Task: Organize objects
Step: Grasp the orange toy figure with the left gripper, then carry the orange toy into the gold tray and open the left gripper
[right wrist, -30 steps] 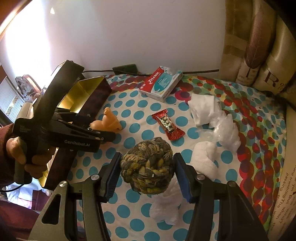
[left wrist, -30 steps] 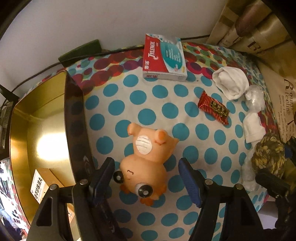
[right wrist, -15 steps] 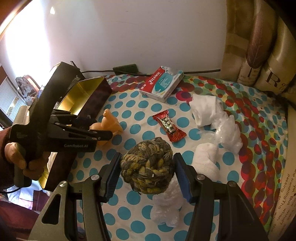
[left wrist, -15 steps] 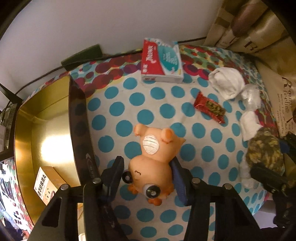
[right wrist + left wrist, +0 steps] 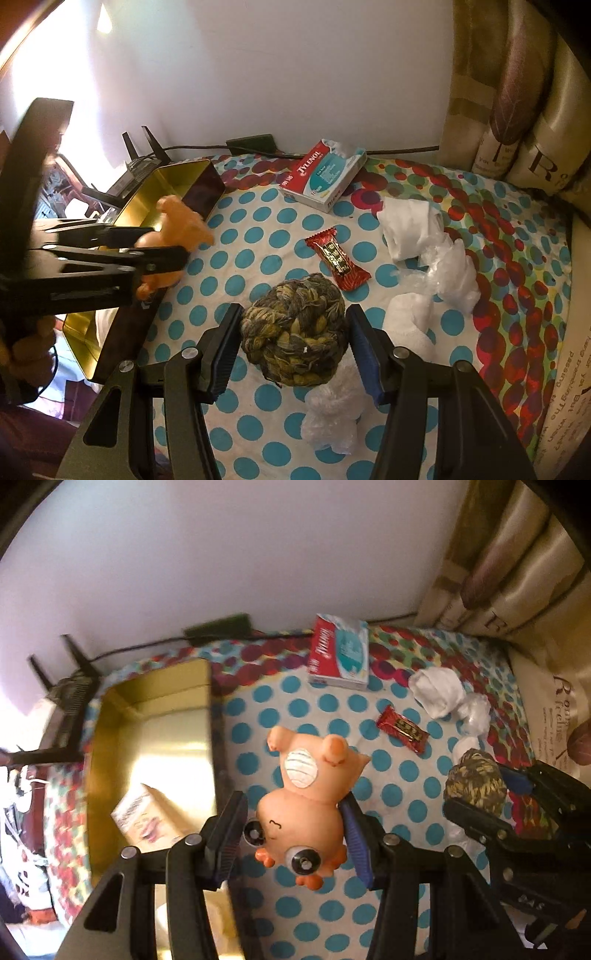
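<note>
My left gripper (image 5: 293, 836) is shut on an orange rubber pig toy (image 5: 306, 801) and holds it above the polka-dot cloth, beside the open gold tin (image 5: 155, 746). The toy (image 5: 177, 232) also shows in the right wrist view, lifted by the tin (image 5: 173, 188). My right gripper (image 5: 291, 347) is shut on a braided yellow-green rope ball (image 5: 295, 332), held above the cloth. The ball (image 5: 474, 782) shows at the right of the left wrist view.
A small cardboard box (image 5: 147, 816) lies inside the tin. On the cloth lie a Tylenol box (image 5: 321, 173), a red candy wrapper (image 5: 336, 258), white rolled cloths (image 5: 406, 229) and crumpled plastic (image 5: 450, 273). A wall stands behind, patterned cushions (image 5: 517, 110) at the right.
My left gripper closed on the pig toy and lifted it off the cloth, toward the tin. My right gripper kept its hold on the rope ball.
</note>
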`<state>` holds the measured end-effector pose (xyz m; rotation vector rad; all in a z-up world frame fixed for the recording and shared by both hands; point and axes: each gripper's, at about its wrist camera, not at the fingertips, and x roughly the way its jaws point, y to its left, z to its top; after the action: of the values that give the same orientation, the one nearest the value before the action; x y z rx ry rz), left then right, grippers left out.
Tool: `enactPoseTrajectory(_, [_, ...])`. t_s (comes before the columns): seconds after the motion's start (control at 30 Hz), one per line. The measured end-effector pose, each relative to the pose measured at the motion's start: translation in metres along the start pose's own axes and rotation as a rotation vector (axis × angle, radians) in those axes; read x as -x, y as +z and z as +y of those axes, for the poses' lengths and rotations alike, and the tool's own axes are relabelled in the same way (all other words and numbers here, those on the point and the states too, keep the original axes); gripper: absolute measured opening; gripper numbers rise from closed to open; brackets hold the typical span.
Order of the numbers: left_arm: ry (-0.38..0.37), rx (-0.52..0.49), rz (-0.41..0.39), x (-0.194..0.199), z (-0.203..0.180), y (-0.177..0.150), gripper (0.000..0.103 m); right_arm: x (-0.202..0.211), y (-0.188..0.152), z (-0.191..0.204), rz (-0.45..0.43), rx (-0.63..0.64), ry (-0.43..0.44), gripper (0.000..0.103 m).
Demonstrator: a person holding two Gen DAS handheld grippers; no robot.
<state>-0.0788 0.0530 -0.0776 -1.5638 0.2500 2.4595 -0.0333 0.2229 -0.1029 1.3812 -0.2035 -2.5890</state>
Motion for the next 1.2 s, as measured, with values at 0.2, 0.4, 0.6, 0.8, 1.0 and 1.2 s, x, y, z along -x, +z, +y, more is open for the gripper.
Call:
enactPoseTrajectory(0.2, [0.050,0.090,-0.041,0.030,0.030,-0.017,0.052,-0.001,0.006,0.013,0.000,0.032,0.020,0.054])
enactPoseTrajectory(0.4, [0.122,0.212,-0.043,0.043,0.073,-0.042,0.052,-0.006,0.013,0.038,0.004,0.096,0.061,0.054])
enactPoseTrajectory(0.6, [0.168,0.310,-0.031,0.046,0.108,-0.066,0.052,-0.013,0.018,0.068,0.014,0.172,0.103,0.054])
enactPoseTrajectory(0.8, [0.167,0.355,-0.024,0.043,0.124,-0.078,0.053,-0.014,0.020,0.091,0.016,0.226,0.119,0.054])
enactPoseTrajectory(1.0, [0.147,0.396,-0.013,0.032,0.139,-0.088,0.053,-0.011,0.019,0.099,0.017,0.240,0.113,0.054])
enactPoseTrajectory(1.2, [0.134,0.402,0.026,0.016,0.147,-0.099,0.053,-0.007,0.017,0.101,0.018,0.237,0.095,0.054])
